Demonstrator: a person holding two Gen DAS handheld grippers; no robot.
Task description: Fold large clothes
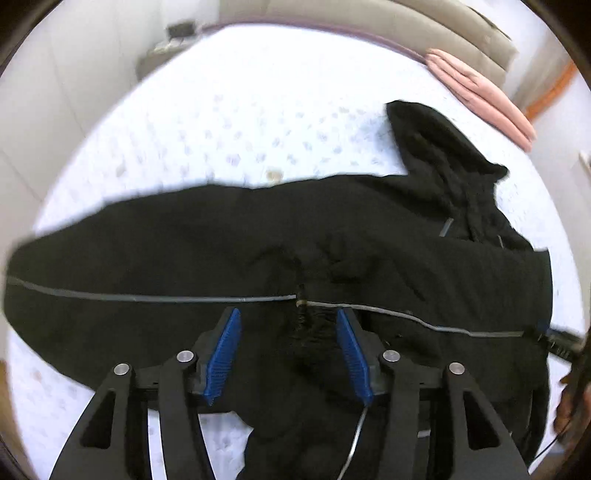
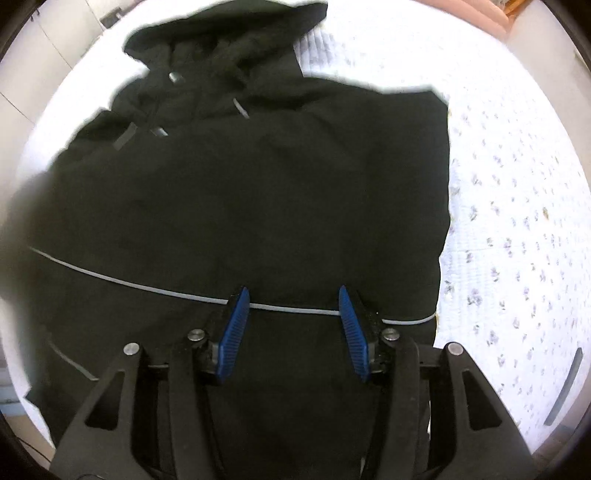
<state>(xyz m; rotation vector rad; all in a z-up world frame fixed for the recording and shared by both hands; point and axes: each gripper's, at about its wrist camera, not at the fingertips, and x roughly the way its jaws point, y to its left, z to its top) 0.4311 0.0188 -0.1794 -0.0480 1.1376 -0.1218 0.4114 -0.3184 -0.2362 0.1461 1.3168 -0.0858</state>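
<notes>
A large black hooded jacket (image 1: 258, 240) with a thin grey reflective stripe lies spread on a white bed. Its hood (image 1: 436, 147) points to the far right in the left wrist view. My left gripper (image 1: 288, 317) is open, its blue pads (image 1: 225, 354) hovering over the jacket near the stripe and a bunched seam. In the right wrist view the jacket (image 2: 277, 192) fills the middle, hood (image 2: 221, 40) at the top left. My right gripper (image 2: 291, 295) is open just above the jacket's stripe, holding nothing.
The bed sheet (image 1: 240, 110) is white with small purple flowers and shows in the right wrist view (image 2: 517, 203). A pink folded cloth (image 1: 480, 96) lies at the bed's far right edge. A beige headboard (image 1: 424, 29) stands behind. The other gripper's tip (image 1: 561, 339) shows at right.
</notes>
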